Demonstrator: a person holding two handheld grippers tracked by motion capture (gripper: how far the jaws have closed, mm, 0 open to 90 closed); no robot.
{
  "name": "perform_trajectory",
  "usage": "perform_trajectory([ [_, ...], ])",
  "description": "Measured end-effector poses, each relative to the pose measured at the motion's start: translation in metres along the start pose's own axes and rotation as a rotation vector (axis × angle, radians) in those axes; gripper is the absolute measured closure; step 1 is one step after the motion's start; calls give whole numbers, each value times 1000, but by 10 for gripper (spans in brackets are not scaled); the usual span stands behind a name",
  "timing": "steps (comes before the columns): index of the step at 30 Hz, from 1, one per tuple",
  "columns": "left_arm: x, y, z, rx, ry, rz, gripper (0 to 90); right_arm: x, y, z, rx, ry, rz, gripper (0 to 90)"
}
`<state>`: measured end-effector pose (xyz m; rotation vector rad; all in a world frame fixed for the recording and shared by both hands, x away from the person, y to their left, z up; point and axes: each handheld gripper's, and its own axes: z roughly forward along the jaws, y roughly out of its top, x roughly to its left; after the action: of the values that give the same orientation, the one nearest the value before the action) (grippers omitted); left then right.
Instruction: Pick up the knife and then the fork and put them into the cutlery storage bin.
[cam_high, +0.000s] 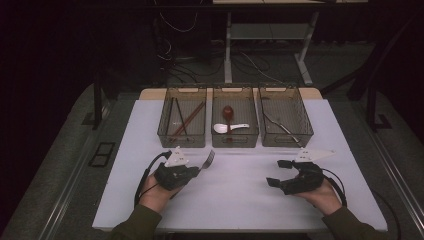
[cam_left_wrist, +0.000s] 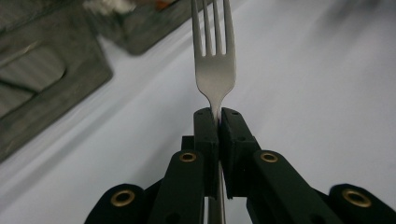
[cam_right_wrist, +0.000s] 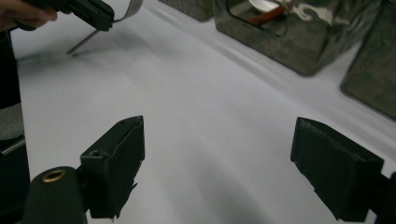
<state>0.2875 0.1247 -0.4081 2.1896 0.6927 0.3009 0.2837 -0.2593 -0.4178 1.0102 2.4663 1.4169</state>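
Materials, surface finish
Fork (cam_left_wrist: 215, 70): polished metal, glossy. Left gripper (cam_left_wrist: 218, 122) pads: matt black plastic. Tabletop (cam_high: 240, 192): smooth matt white. Bins (cam_high: 182, 117): translucent smoky plastic.

High view: overhead from the near edge, facing the table's (cam_high: 240, 200) far edge. Gripper views: close, low over the tabletop. Left gripper (cam_left_wrist: 218, 116) also appears in the right gripper view.

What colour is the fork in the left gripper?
Plain silver metal, no pattern. The fork shows best in the left gripper view, clamped by the left gripper.
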Motion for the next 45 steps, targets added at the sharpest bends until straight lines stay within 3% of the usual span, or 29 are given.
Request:
perform_trajectory([
  [11,-30,40,29,-42,-48,72,852,16,40,28,-49,119,-10,298],
  [15,-40,54,39,-58,-62,103,852,19,54,39,-71,116,2,367],
  [17,-44,60,43,-63,-58,118,852,19,58,44,-73,117,10,463],
  [22,-46,66,50,-78,-54,111,851,14,61,49,-100,79,49,719],
  [26,-46,67,54,-90,-40,90,849,8,63,48,-133,96,66,792],
  [34,-40,67,54,-130,-81,30,833,4,69,48,-159,104,67,851],
  [36,-39,66,55,-134,-97,26,810,4,72,48,-164,120,67,863],
  [39,-36,64,56,-137,-109,13,761,5,76,48,-156,103,35,866],
  [45,-26,57,52,-150,-119,-8,669,-4,78,42,-155,91,52,869],
])
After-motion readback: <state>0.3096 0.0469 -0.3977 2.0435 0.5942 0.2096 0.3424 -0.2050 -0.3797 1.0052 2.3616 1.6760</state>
